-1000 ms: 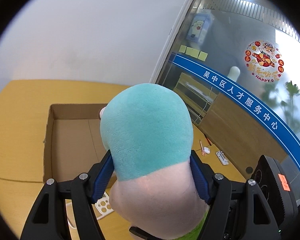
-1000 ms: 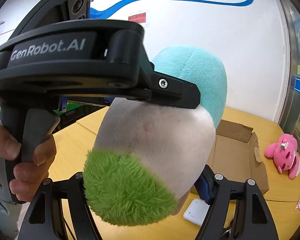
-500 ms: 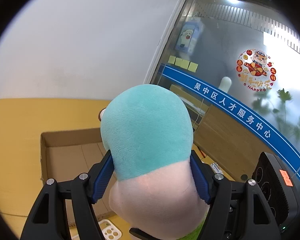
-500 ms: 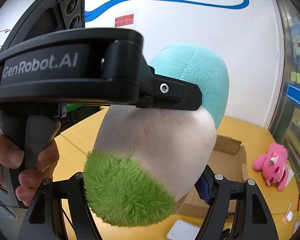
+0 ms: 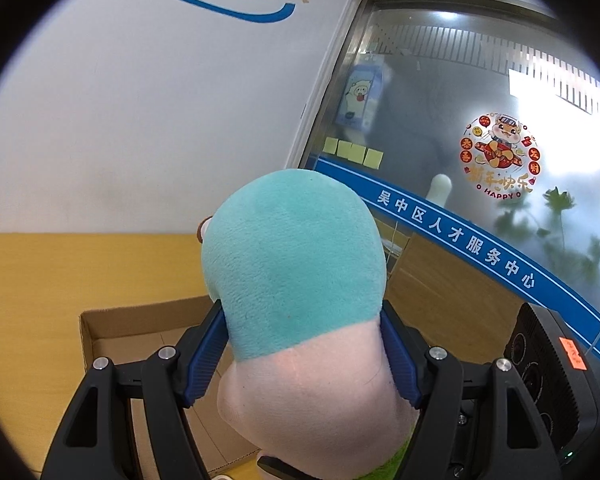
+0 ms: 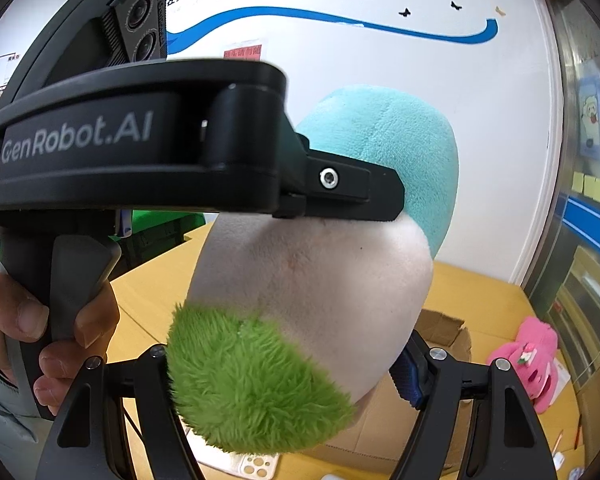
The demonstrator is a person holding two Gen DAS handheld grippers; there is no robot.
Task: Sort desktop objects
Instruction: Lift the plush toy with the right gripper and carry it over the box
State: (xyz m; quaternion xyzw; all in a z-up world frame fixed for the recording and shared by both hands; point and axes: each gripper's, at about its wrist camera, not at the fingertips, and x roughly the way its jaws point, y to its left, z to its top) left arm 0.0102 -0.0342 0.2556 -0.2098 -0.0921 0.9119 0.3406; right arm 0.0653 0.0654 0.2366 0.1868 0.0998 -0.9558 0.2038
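Note:
A big plush toy with a teal top, pale pink body and shaggy green base fills both views. My left gripper is shut on it, its blue pads pressed into both sides where teal meets pink. In the right wrist view the same plush toy sits between the fingers of my right gripper, which is shut on its lower part near the green fur. The left gripper's body crosses above it, held by a person's hand. An open cardboard box lies on the yellow desk below.
A pink plush lies on the desk right of the cardboard box. A phone case and pens lie near the front. A white wall and a glass partition stand behind the desk.
Both grippers have lifted the plush higher. The box and desk have sunk lower in both views and more wall shows. The grip on the toy is unchanged.

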